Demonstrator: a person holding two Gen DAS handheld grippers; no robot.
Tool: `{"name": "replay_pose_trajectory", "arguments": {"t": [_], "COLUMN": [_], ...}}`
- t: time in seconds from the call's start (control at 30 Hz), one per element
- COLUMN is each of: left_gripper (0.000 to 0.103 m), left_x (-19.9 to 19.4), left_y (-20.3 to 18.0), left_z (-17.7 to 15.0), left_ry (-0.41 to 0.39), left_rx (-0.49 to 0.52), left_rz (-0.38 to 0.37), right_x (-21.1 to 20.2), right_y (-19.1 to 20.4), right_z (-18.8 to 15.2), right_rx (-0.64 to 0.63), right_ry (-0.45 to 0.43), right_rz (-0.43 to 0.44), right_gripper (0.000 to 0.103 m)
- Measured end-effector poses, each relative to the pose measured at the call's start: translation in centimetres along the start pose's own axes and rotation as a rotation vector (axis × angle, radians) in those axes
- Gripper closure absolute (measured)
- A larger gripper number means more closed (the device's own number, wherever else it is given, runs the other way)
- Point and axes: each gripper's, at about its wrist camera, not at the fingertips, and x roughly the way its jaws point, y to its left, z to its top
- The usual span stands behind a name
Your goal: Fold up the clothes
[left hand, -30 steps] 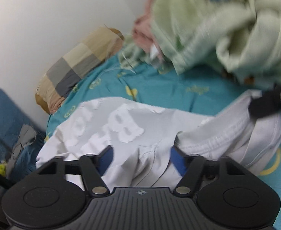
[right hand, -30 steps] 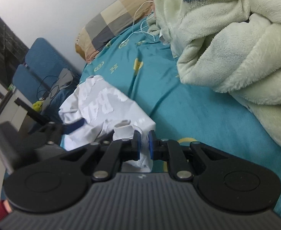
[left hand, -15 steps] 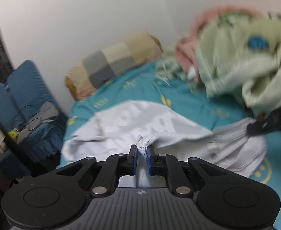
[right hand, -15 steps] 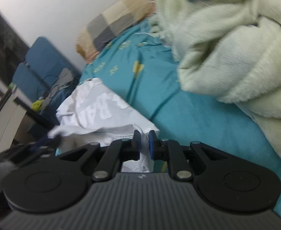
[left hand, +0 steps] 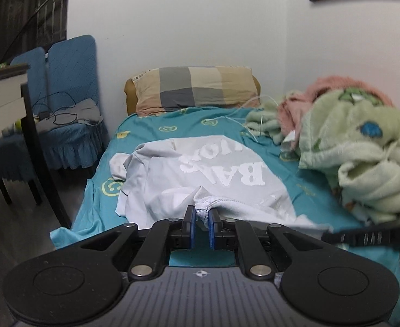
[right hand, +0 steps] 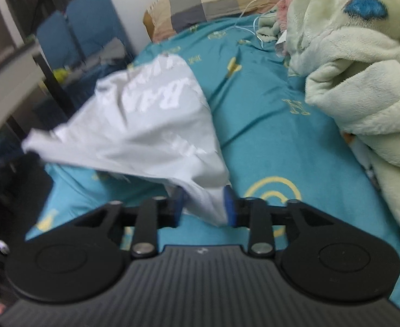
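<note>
The white shirt (left hand: 200, 179) lies near the bed's (left hand: 317, 204) foot edge, light and limp. The left tongs (left hand: 200, 224) are clamped on its stitched hem; the right tongs (right hand: 203, 207) are opening, cloth between them. Hems and corners likely offer the surest hold.

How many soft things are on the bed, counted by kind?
Shirt: 1
Pillow: 1
Blankets: 2, green and pink
Total: 4
</note>
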Motion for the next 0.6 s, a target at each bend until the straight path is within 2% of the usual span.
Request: {"name": "replay_pose_trajectory", "arguments": {"t": [0.13, 0.2, 0.43, 0.6], "left_gripper": [0.093, 0.093, 0.093, 0.092], "left_x": [-0.3, -0.5, -0.6, -0.5], "left_y": [0.6, 1.0, 1.3, 1.5], "left_z": [0.5, 0.6, 0.8, 1.0], "left_ry": [-0.019, -0.021, -0.032, -0.039], "left_rx": [-0.046, -0.069, -0.104, -0.135], "left_rz": [-0.007, -0.014, -0.019, -0.024], "right_x": [1.1, 1.3, 1.5, 0.9], "right_y": [1.0, 1.9, 4.6, 7.0], "right_z": [-0.6, -1.0, -1.8, -2.4], "right_rx": [-0.063, -0.107, -0.172, -0.241], "right_ry": [0.071, 0.068, 0.033, -0.03], "right_rz": [0.001, -0.001, 0.069, 0.068], "right_gripper": [0.061, 0.061, 0.061, 0.054]}}
